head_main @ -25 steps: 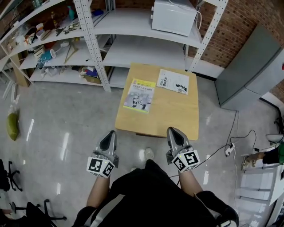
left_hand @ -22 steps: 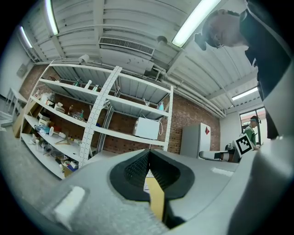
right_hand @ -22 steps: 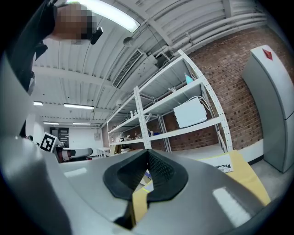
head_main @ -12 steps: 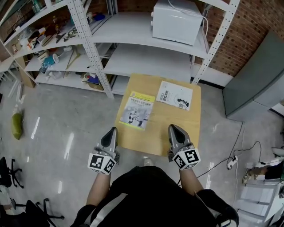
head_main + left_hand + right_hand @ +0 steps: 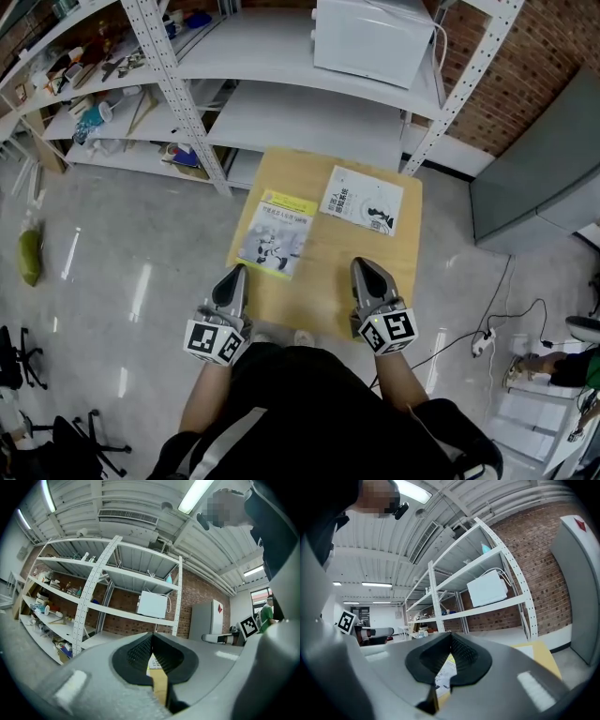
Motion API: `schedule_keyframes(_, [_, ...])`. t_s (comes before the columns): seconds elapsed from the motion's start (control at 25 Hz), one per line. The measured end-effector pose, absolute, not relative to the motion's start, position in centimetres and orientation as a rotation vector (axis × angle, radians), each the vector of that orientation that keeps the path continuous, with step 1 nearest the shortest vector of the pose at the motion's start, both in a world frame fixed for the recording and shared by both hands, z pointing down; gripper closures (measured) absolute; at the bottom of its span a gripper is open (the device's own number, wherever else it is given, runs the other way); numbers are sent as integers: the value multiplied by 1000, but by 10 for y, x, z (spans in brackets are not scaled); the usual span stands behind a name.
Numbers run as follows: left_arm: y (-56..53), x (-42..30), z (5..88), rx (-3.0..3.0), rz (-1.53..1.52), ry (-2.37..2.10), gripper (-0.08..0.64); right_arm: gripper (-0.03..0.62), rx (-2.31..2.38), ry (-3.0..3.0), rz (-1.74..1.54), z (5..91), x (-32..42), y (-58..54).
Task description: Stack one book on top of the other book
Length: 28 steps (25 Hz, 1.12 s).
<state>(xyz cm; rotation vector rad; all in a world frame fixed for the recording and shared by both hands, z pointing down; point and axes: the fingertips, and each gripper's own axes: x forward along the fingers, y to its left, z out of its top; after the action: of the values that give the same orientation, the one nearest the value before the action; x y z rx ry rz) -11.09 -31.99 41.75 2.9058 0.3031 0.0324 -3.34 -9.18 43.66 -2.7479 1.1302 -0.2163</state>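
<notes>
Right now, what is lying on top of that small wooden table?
Two books lie flat and apart on the table: a yellow-topped book and a white book. The wood beneath each is covered.

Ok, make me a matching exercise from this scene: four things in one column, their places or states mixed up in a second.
Things:
1. book with yellow-banded cover
2. white-covered book
3. white box-shaped appliance
4. left gripper

Places or states:
A. on the grey metal shelf
B. far right part of the small wooden table
C. jaws shut, holding nothing
D. left part of that table

Pairs: 1-D, 2-B, 3-A, 4-C
</notes>
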Motion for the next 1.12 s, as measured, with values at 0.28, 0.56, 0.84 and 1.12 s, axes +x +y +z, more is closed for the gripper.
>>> schedule_keyframes(0.28, [-342,-100,440,2870,114,298,557,588,-2776,1138,-310,461,-23,-123])
schedule_keyframes(0.56, [-372,-66,472,2899,220,304,557,588,-2804,1124,-452,496,-13,-158])
schedule_keyframes(0.84, [-380,-39,522,2866,406,403,557,587,-2795,1071,-641,547,-7,-183])
schedule_keyframes(1.12, [-388,-26,568,2803,587,380,556,555,-2742,982,-814,591,-2,-192])
